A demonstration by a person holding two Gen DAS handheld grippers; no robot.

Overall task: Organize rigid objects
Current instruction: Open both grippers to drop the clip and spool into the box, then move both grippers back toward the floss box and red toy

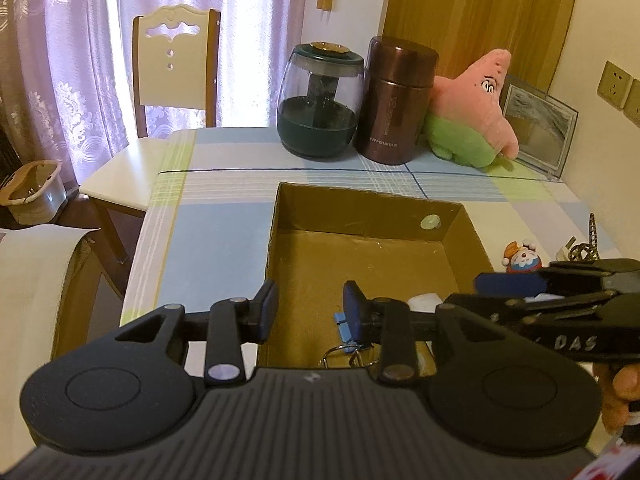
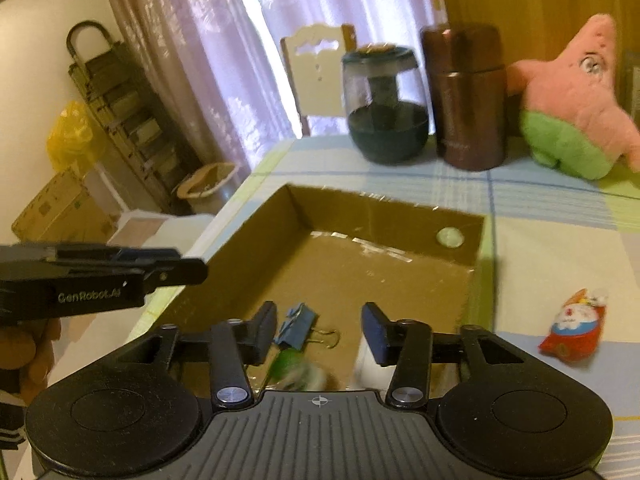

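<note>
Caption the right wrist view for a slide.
Open right tool over the box holding a blue clip; a toy waits on the table.

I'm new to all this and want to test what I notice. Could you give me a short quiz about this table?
1. True or false: the blue binder clip lies inside the cardboard box.
2. Which stands beside the glass jar? A) brown flask B) kettle C) vase
3. Fill in: the small figurine lies ___ the box.

Key: 1 true. 2 A, the brown flask. 3 outside. Both the left tool and the right tool are open.
</note>
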